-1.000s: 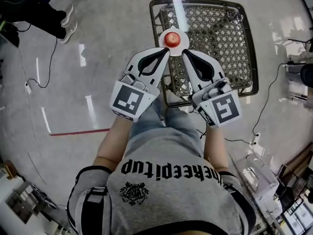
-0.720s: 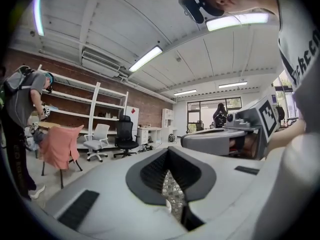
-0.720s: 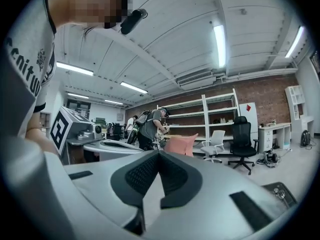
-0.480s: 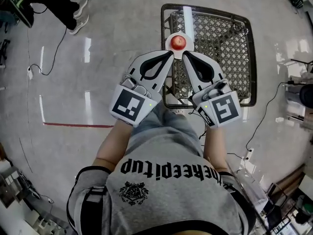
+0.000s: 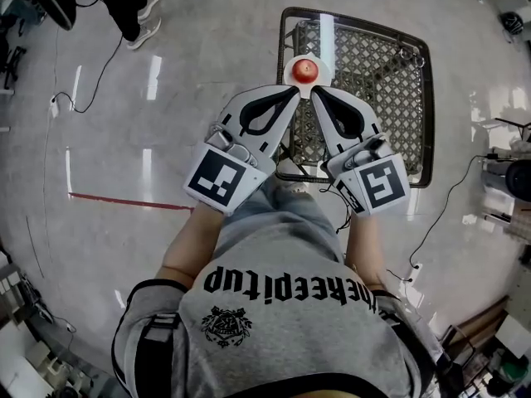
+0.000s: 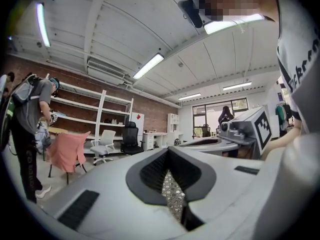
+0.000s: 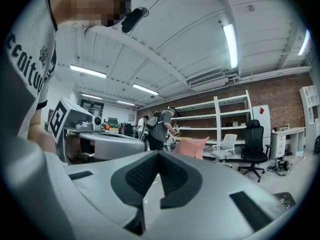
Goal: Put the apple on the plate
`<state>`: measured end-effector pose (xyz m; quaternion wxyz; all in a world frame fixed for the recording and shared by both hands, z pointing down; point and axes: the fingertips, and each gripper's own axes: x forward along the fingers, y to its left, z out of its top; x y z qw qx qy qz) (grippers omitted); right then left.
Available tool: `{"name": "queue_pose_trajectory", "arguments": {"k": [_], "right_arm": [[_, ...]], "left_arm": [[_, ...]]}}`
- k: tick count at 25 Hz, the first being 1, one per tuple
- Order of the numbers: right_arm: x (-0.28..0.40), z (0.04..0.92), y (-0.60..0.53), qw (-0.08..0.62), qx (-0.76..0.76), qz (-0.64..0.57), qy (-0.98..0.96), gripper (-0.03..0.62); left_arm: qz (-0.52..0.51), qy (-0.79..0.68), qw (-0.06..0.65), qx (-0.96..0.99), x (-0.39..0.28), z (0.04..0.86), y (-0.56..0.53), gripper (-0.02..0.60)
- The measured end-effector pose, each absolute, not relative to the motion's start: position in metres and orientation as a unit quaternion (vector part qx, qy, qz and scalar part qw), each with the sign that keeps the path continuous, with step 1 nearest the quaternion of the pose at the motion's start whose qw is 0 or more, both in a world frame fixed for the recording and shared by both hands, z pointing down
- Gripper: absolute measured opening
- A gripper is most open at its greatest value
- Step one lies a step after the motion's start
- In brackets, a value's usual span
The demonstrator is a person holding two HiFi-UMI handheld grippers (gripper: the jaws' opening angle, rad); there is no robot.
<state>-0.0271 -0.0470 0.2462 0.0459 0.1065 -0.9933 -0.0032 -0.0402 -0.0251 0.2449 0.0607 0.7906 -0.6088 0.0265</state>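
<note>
Apple [image 5: 304, 70] sits on plate [image 5: 321, 76], just past both sets of fingertips and centred between them. Left gripper [image 5: 294, 90]: fingers [image 6: 150, 171] clenched, tips together, nothing gripped; mesh shows through the hollow behind the tips. Right gripper [image 5: 315, 90]: fingers [image 7: 140, 176] likewise clenched on nothing. Both tips converge at the plate's near rim; contact unclear. Plate is over the left part of the mesh bench [image 5: 373, 65].

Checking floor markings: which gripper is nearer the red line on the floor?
Left. In the head view the left gripper sits just right of the red line; the right gripper lies farther right, beyond it.
</note>
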Motion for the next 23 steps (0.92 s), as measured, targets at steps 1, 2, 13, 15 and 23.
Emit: {"name": "queue_pose_trajectory", "arguments": {"k": [1, 2, 13, 15, 23], "right_arm": [[-0.026, 0.247, -0.047, 0.046, 0.104, -0.003, -0.993, 0.005], [-0.025, 0.248, -0.047, 0.046, 0.103, -0.003, -0.994, 0.005], [-0.001, 0.239, -0.048, 0.035, 0.105, -0.004, -0.994, 0.005], [0.001, 0.238, -0.051, 0.032, 0.106, -0.003, -0.994, 0.005], [0.007, 0.243, -0.057, 0.027, 0.107, -0.001, -0.994, 0.005]], "left_arm": [[0.027, -0.610, 0.060, 0.790, -0.039, 0.245, -0.025, 0.009], [0.026, -0.611, 0.059, 0.789, -0.038, 0.245, -0.026, 0.009], [0.014, -0.609, 0.040, 0.792, -0.019, 0.235, -0.031, 0.009], [0.010, -0.609, 0.027, 0.793, -0.018, 0.231, -0.034, 0.009], [0.013, -0.614, 0.029, 0.789, -0.014, 0.238, -0.040, 0.009]]}}
